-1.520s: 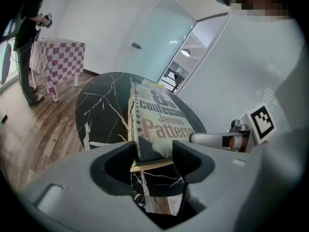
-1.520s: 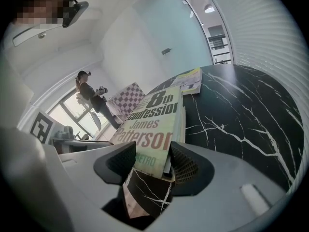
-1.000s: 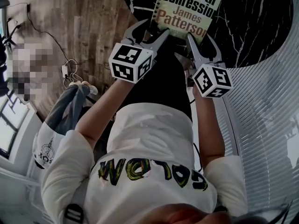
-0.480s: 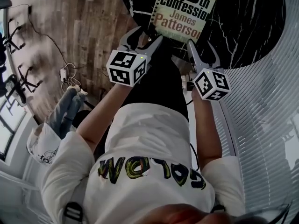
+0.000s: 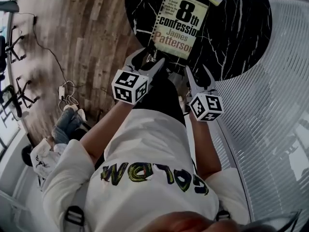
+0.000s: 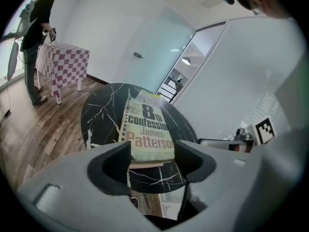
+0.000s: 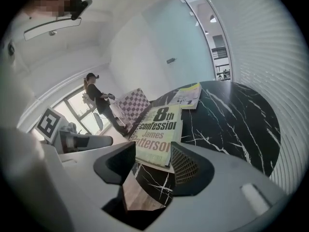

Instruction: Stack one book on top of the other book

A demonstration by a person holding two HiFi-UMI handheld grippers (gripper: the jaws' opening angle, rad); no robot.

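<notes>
Left claw [image 5: 153,56] hung spread wide and empty over the near rim of the black marbled worktop [image 5: 236,37]. Right claw [image 5: 197,70] sat just beside it, its jaws closing on nothing at all! The "8th confession" book [image 5: 179,25] lay flat on the worktop just beyond both claws, touched by neither.

Your white short-sleeved T-shirt [image 5: 145,141] bears multicoloured lettering; your grey left gripper [image 5: 153,56] and grey right gripper [image 5: 196,69] carry black-and-white marker cubes [image 5: 129,87].
</notes>
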